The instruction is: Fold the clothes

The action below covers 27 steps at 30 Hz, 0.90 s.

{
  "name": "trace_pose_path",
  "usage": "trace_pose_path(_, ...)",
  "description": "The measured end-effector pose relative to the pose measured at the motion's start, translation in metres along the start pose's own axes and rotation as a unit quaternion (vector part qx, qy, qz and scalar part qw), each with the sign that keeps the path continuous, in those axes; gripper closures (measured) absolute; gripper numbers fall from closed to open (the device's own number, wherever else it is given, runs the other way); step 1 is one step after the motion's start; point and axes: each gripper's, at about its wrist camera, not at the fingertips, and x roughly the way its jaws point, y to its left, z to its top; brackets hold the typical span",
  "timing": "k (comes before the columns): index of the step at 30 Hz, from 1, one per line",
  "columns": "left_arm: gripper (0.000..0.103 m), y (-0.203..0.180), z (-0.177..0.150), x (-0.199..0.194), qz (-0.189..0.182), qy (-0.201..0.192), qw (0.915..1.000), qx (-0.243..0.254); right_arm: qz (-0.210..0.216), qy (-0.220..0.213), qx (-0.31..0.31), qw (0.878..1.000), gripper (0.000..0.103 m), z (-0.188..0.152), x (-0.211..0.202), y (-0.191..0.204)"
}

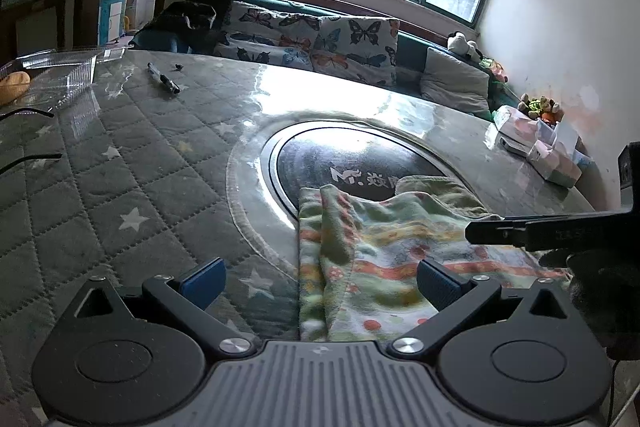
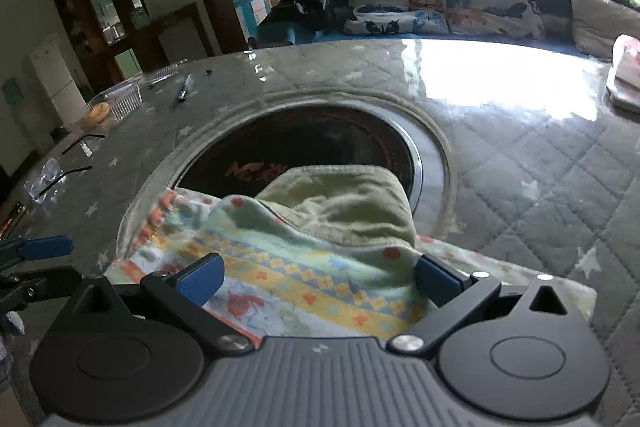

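A: In the left wrist view, our left gripper (image 1: 320,285) stands spread wide over the patterned garment (image 1: 384,247), low and centre-right in the frame, holding nothing. The right gripper (image 1: 496,231) reaches in from the right edge.

B: In the right wrist view, our right gripper (image 2: 320,281) is released too, straddling the garment's near edge. The cloth lies on the table (image 2: 520,147), partly over the dark round inset (image 2: 312,143), with a plain green flap turned over the top.

A: So we see one layer doubled, still rumpled; we judge the folding partway at best.
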Motion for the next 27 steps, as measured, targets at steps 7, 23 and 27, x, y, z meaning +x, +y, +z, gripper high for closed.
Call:
trace_pose_path(7,0.0,0.009,0.0,0.0,-0.001,-0.001,0.9999,-0.014,-0.064,0.001,-0.033,0.997,0.0,0.019,0.016,0.022)
trace_pose_path(23,0.0,0.028,-0.004,-0.001,0.011,0.006,0.9991,-0.041,-0.073,0.027,-0.082,0.994,0.0,0.026,0.041,0.053)
trace_pose_path(27,0.0,0.028,-0.002,-0.001,0.019,0.003,0.9988,-0.044,-0.05,0.014,-0.114,0.992,0.0,0.02,0.022,0.064)
